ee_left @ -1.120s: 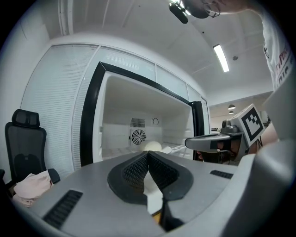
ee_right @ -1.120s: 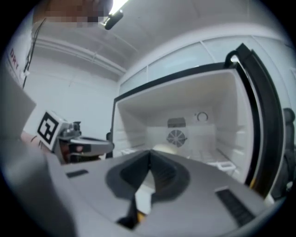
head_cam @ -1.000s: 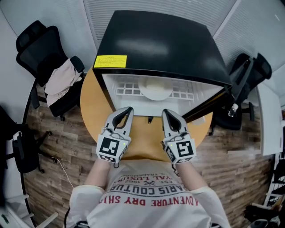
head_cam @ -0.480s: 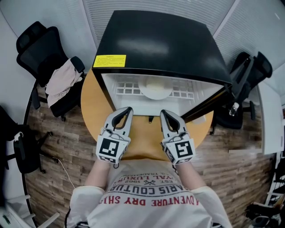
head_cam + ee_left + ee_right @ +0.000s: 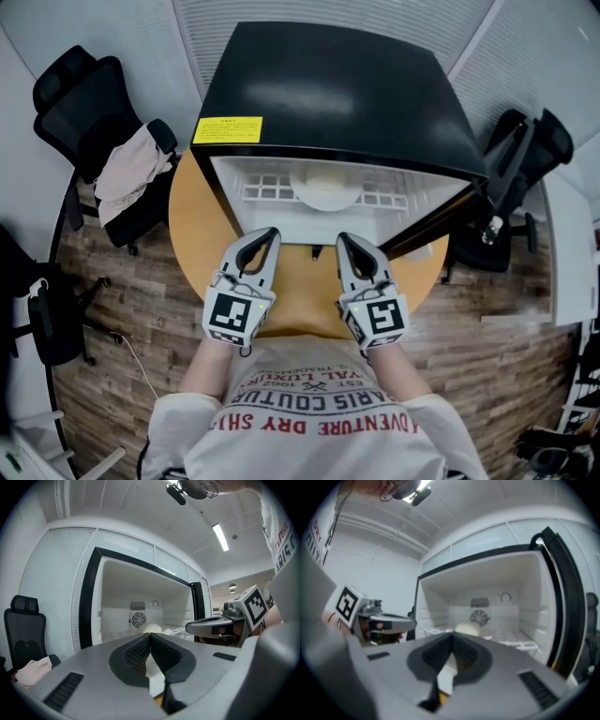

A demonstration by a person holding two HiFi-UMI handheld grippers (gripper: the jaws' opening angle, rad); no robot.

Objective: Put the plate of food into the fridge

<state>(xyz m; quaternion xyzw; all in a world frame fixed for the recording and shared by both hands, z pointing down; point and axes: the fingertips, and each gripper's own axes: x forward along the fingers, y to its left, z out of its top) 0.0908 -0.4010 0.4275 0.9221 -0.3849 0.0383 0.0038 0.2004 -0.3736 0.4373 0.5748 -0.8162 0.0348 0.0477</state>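
Observation:
The black mini fridge (image 5: 333, 80) stands open on a round wooden table (image 5: 192, 234). A white plate of pale food (image 5: 327, 186) rests on the wire shelf inside, and the food also shows as a pale mound (image 5: 153, 628) (image 5: 468, 629) in both gripper views. My left gripper (image 5: 263, 235) and right gripper (image 5: 348, 241) hover side by side over the table, just in front of the fridge's opening. Both point into the fridge with their tips together and nothing between them. The left gripper (image 5: 149, 635) and right gripper (image 5: 452, 637) show their pads meeting.
The fridge door (image 5: 441, 225) hangs open at the right. A black office chair (image 5: 89, 122) draped with a pale cloth (image 5: 129, 169) stands to the left, and another chair (image 5: 525, 155) to the right. Wooden floor surrounds the table.

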